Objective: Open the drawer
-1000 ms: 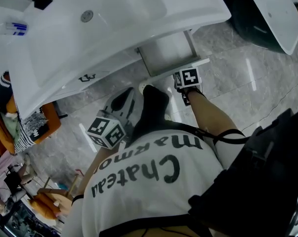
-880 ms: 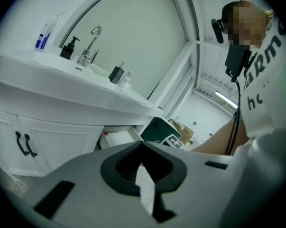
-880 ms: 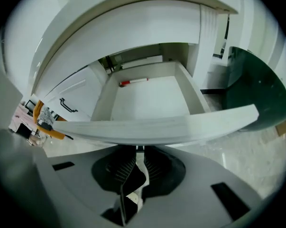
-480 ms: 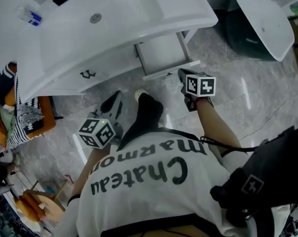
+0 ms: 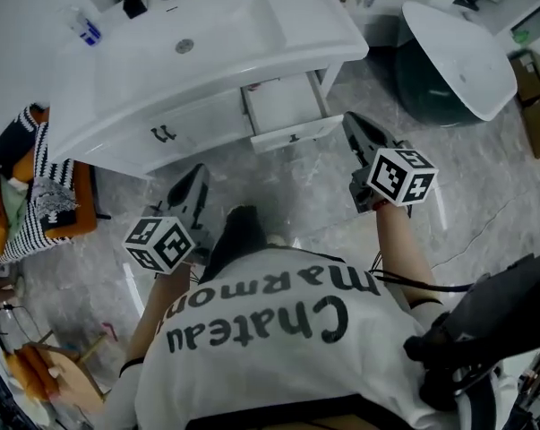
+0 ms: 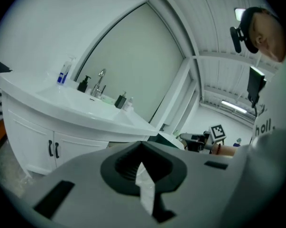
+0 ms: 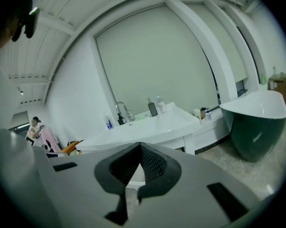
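The right tongs [image 5: 353,124] are squeezed closed on nothing and have lifted away from the drawer [image 5: 287,106]. The left tongs [image 5: 196,176] are closed and empty too. The drawer sits pulled out under the white bench [image 5: 337,50], so the job looks done. Before, the right tongs were down at its front.

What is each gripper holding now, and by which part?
Nothing is held. The left gripper and the right gripper are both closed and empty, apart from the open drawer.
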{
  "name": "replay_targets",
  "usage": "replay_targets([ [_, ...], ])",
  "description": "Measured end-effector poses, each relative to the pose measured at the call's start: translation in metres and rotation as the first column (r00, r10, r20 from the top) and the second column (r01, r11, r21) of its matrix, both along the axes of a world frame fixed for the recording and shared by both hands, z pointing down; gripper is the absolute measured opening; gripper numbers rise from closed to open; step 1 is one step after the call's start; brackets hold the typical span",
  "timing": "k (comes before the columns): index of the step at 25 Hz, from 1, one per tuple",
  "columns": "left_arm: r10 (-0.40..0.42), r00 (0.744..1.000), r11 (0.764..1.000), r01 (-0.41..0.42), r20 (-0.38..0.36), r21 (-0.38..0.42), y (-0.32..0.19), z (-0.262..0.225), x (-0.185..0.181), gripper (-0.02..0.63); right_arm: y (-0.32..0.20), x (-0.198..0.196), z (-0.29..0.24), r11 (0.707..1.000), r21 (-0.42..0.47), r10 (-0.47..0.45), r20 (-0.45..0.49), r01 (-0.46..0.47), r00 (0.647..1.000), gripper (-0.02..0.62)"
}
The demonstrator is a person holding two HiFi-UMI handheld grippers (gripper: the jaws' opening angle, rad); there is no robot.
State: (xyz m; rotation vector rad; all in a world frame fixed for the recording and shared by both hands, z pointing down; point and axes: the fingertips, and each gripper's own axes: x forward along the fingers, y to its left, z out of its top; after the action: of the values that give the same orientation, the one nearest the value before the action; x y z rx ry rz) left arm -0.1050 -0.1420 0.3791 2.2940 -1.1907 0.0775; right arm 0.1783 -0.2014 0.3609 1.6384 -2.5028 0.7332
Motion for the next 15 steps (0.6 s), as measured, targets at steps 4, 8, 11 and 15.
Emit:
replay_targets([
  [4,0.047,0.999,0.998,-0.047,0.008,0.038,0.010,-0.024,0.012,0.002,0.015,-0.015,-0.034,0.997,0.061,-0.048,-0.066,0.052,0.997,0.011],
  [8,0.059,0.998,0.996,-0.061,0.023,0.059,0.007,-0.036,0.008,0.002,0.019,-0.023,-0.040,0.996,0.057,-0.057,-0.101,0.062,0.993,0.011],
  [11,0.051,0.998,0.998,-0.053,0.035,0.045,0.006,-0.036,-0.004,0.002,0.023,-0.025,-0.041,0.998,0.042,-0.038,-0.096,0.043,0.995,0.011],
  [15,0.050,0.997,0.998,-0.051,0.051,0.035,0.003,-0.038,-0.022,0.002,0.030,-0.037,-0.036,0.999,0.027,-0.040,-0.124,0.044,0.992,0.011],
])
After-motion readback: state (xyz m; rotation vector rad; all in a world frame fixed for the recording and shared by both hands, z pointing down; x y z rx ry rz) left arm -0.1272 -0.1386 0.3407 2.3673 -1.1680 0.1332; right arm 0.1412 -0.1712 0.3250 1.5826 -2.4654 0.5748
